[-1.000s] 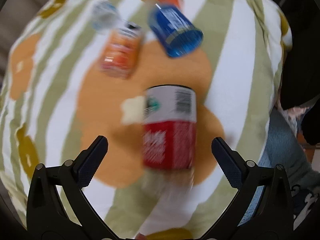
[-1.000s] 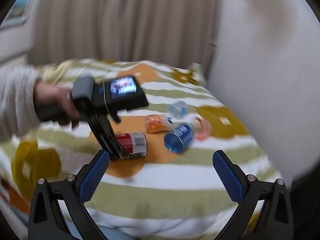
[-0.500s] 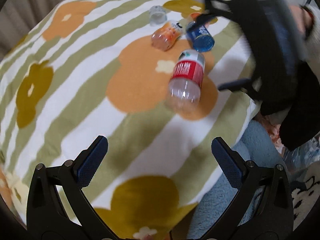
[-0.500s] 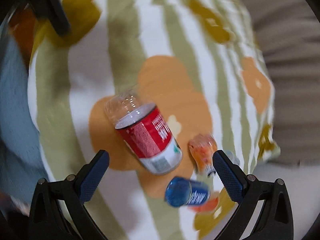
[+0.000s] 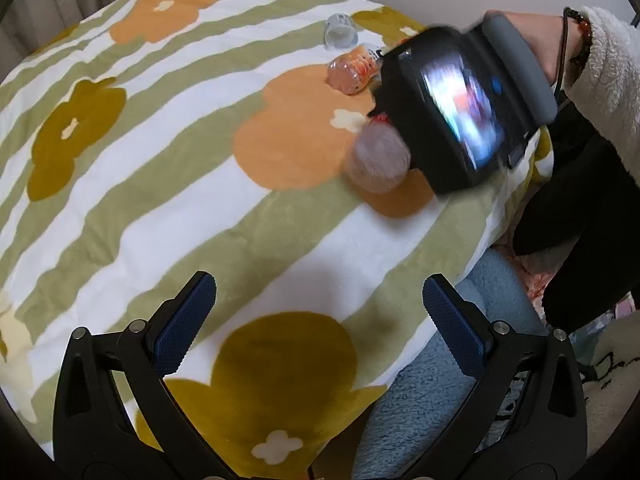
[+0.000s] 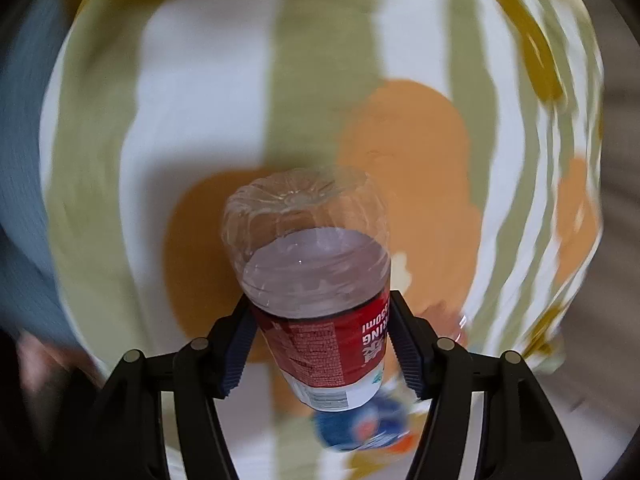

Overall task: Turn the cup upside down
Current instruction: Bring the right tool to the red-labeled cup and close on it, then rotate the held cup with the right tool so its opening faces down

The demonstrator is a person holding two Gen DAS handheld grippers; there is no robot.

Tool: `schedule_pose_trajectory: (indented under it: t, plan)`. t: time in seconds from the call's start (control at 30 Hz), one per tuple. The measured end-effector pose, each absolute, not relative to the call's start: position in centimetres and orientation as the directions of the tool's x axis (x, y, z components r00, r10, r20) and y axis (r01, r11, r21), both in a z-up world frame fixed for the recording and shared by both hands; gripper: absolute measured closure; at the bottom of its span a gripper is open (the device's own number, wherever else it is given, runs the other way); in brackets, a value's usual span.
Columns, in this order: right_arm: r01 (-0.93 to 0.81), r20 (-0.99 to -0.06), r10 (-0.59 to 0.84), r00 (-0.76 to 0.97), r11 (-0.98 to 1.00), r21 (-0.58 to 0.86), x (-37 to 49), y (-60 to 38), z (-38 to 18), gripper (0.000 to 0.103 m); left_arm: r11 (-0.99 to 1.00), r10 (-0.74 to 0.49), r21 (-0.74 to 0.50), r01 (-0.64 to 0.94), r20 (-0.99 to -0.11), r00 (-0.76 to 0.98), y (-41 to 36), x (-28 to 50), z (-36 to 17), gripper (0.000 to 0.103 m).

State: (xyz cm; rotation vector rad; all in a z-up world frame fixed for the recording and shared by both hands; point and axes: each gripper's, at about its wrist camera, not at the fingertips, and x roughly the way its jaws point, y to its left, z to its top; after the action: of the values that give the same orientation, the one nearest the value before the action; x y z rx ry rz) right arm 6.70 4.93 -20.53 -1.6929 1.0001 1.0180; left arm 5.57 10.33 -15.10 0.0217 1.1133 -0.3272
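Note:
A clear plastic cup with a red label (image 6: 320, 292) lies on its side on the flowered blanket (image 6: 200, 92), its closed bottom pointing away from me. My right gripper (image 6: 320, 344) is shut on the cup at the red label. In the left wrist view the cup (image 5: 378, 160) shows as a blurred clear end, half hidden by the right gripper's body (image 5: 460, 108). My left gripper (image 5: 316, 320) is open and empty above the blanket's near edge, well short of the cup.
An orange cup (image 5: 352, 72) and a small clear cup (image 5: 340, 32) lie farther back on the blanket. A blue cup (image 6: 360, 424) lies just behind the held one. A light blue rug (image 5: 460, 360) is past the blanket's right edge.
My right gripper has come down over the red-label cup and shut on it. My left gripper stays pulled back and open.

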Motion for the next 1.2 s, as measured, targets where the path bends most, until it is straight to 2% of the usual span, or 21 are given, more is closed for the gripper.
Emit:
schedule_pose_trajectory:
  t: [0.1,0.17,0.27,0.37,0.5,0.7,0.9,1.2]
  plan:
    - [-0.975,-0.966,-0.233,0.109,0.162,-0.149,12.0,5.8,-17.8,0.044,0.948,-0.265,-0.16,0.273,-0.875,0.405,10.6,5.5,-14.9,0.0]
    - [-0.905,-0.986,-0.165,-0.035,0.423,-0.039,15.1,5.5,-16.1,0.044,0.945,-0.281,-0.175,0.277,-0.867,0.411,10.7,5.4,-14.7,0.0]
    - [-0.75,-0.986,-0.085,-0.142,0.66,0.051,18.2,4.4,-15.5,0.044,0.938,-0.314,-0.208,0.278,-0.85,0.422,10.8,5.2,-14.4,0.0]
    - [-0.608,-0.977,-0.067,-0.201,0.791,0.07,20.2,3.1,-17.1,0.044,0.93,-0.348,-0.251,0.268,-0.832,0.432,10.8,4.8,-14.3,0.0]
    - [-0.505,-0.963,-0.038,-0.267,0.857,0.107,21.2,2.2,-20.1,0.044,0.925,-0.377,-0.302,0.23,-0.809,0.452,11.3,3.8,-14.4,0.0]
    - [-0.525,-0.967,-0.051,-0.248,0.846,0.09,20.6,2.4,-21.4,0.043,0.918,-0.394,-0.354,0.179,-0.773,0.497,12.0,2.5,-14.1,0.0]
    - [-0.627,-0.977,-0.139,-0.163,0.779,-0.006,20.9,4.6,-20.7,0.043,0.916,-0.384,-0.381,0.124,-0.746,0.544,12.6,2.0,-13.9,0.0]
    - [-0.6,-0.977,-0.114,-0.179,0.8,0.017,21.1,4.9,-21.8,0.043,0.914,-0.383,-0.393,0.104,-0.745,0.546,11.6,1.8,-14.5,0.0]
